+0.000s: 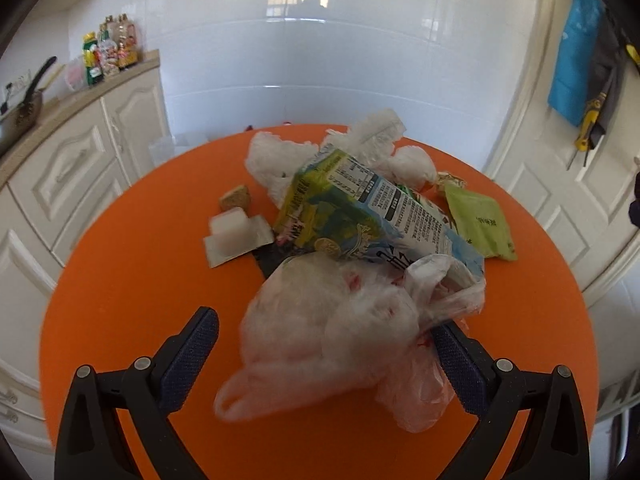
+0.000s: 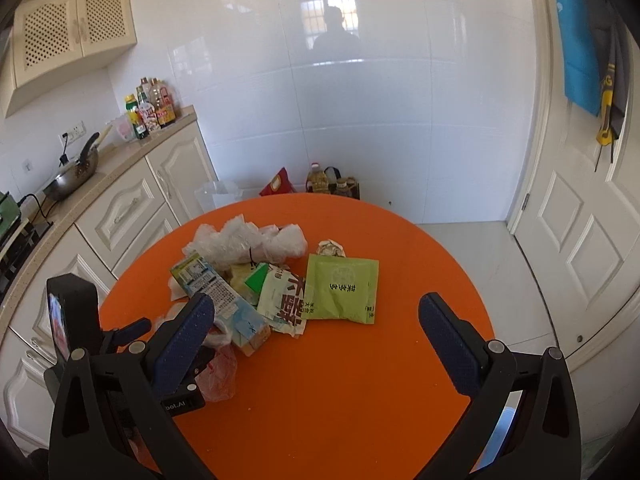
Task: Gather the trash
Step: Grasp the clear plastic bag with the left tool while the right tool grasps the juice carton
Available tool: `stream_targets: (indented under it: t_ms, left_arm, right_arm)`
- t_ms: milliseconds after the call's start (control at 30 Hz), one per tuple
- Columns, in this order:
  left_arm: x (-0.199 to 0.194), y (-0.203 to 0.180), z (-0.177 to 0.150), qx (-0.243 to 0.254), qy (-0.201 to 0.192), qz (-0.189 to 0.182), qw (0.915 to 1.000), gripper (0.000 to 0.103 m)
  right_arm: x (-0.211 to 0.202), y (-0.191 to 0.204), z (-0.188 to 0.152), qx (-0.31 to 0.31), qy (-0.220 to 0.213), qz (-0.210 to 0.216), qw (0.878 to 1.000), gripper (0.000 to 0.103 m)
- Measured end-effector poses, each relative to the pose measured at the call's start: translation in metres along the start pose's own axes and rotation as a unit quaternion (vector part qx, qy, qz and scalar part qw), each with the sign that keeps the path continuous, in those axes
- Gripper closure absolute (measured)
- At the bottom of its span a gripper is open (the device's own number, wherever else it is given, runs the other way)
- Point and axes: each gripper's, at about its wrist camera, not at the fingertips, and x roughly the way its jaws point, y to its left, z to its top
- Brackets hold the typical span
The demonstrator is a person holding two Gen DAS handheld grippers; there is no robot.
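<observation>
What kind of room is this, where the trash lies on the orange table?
Most likely a home kitchen. A pan sits on the counter, sauce and oil bottles stand at its far end, and cream cabinets hang on the white tiled wall above it.

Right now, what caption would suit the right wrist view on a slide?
Open right gripper hovers over a round orange table strewn with trash, near a flat green snack packet and a crushed printed drink carton.

Left gripper and right gripper both spread wide.
</observation>
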Motion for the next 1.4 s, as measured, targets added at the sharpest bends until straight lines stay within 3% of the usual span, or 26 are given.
stream_targets:
  t_ms: [67, 100, 200, 333, 533, 700, 867, 1000, 1400]
  left_arm:
    - [0.009, 0.003, 0.007, -0.008, 0.002, -0.026, 0.9996, 0.014]
    - [0.016, 0.002, 0.011, -0.017, 0.008, -0.037, 0.9992, 0.025]
    - [0.029, -0.005, 0.026, -0.035, 0.01, -0.054, 0.9979, 0.036]
    - [0.04, -0.012, 0.04, -0.04, 0.005, -0.053, 0.9978, 0.039]
    - [0.017, -0.032, 0.0, -0.033, -0.007, -0.015, 0.9993, 0.039]
    - [0.012, -0.053, -0.003, -0.035, -0.014, 0.018, 0.9991, 0.039]
    - [0.022, -0.064, 0.006, -0.039, -0.02, 0.033, 0.9985, 0.039]
    - [0.022, -0.073, 0.005, -0.036, -0.023, 0.035, 0.9985, 0.039]
    - [0.027, -0.116, 0.028, -0.015, -0.038, 0.023, 0.9989, 0.039]
  right_arm:
    - [0.009, -0.001, -0.001, 0.001, 0.008, 0.002, 1.0, 0.0]
    - [0.012, 0.0, -0.001, 0.0, 0.011, 0.002, 1.0, 0.0]
    - [0.027, 0.003, -0.003, -0.006, 0.03, 0.005, 1.0, 0.0]
    - [0.048, 0.017, -0.005, -0.024, 0.054, 0.016, 0.998, 0.0]
    - [0.079, 0.055, -0.01, -0.074, 0.081, 0.044, 0.993, 0.0]
    - [0.104, 0.091, -0.013, -0.132, 0.093, 0.057, 0.985, 0.001]
    - [0.131, 0.113, -0.022, -0.173, 0.122, 0.036, 0.977, 0.041]
    - [0.127, 0.112, -0.026, -0.169, 0.114, 0.042, 0.978, 0.062]
    - [0.071, 0.07, -0.034, -0.073, 0.095, 0.109, 0.987, 0.065]
